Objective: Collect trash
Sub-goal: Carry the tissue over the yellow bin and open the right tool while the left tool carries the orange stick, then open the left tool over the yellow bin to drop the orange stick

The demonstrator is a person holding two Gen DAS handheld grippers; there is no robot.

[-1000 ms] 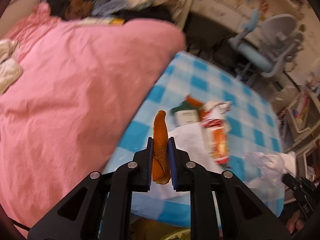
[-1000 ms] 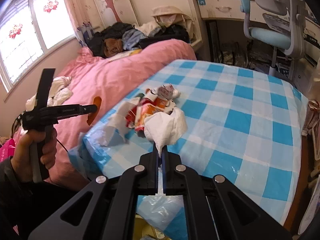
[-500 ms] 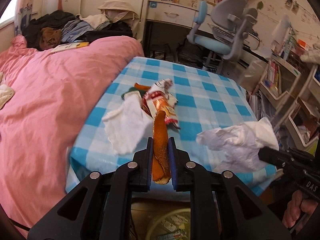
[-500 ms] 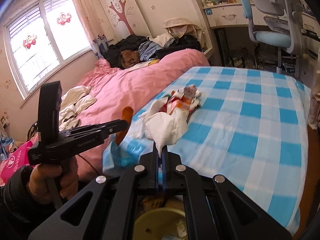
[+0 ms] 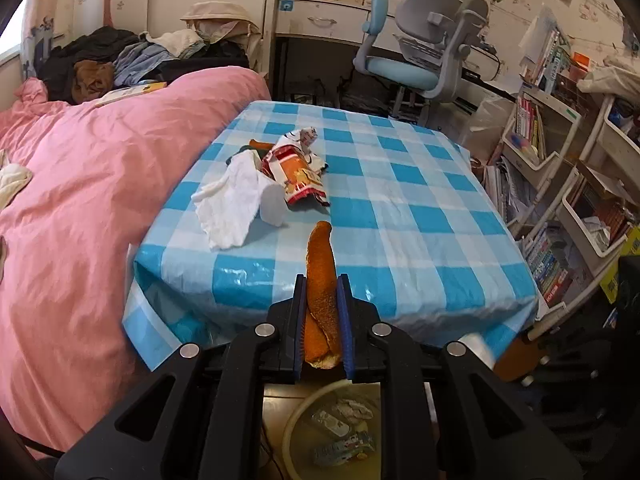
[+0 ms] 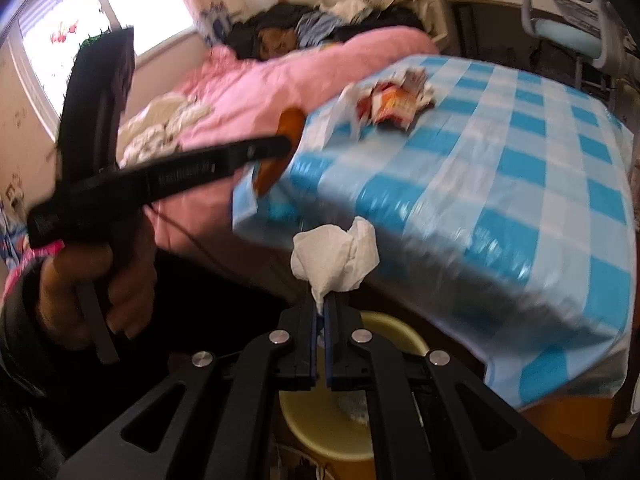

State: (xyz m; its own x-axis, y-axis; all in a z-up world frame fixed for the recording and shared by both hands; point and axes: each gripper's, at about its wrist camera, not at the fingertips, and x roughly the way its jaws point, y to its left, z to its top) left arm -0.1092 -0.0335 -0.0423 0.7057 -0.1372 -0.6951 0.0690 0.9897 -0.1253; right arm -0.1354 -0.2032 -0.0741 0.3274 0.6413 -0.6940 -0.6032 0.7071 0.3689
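trash is split three ways here: some in the claws, some on the desk, some already binned. the left claw [image 5: 322, 316] is closed tight on an orange peel [image 5: 320, 280] that stands up between its blue pads, lower centre of the left wrist view. the right claw [image 6: 320, 320] is pinched almost fully shut on the tail of a crumpled white tissue [image 6: 336, 258], which puffs out just above the tips in the middle of the right wrist view. both claws hang off the near edge of the desk [image 5: 420, 240] with its blue checked cloth, above a pale yellow bin [image 6: 320, 428] on the floor. in the left view the bin's rim [image 5: 296, 420] shows at the bottom, and a few wrappers already lie inside, so part of the job looks done.

what is left, as far as i can judge: dropping the peel and the tissue, then going back to the desk. at upper left of the desk top a flat white napkin [image 5: 232, 204], a red and orange snack bag [image 5: 296, 176] and some smaller scraps behind it lie together in one heap, touching. the rest of the cloth looks bare. the right view is blurred, so finer bits may be missed
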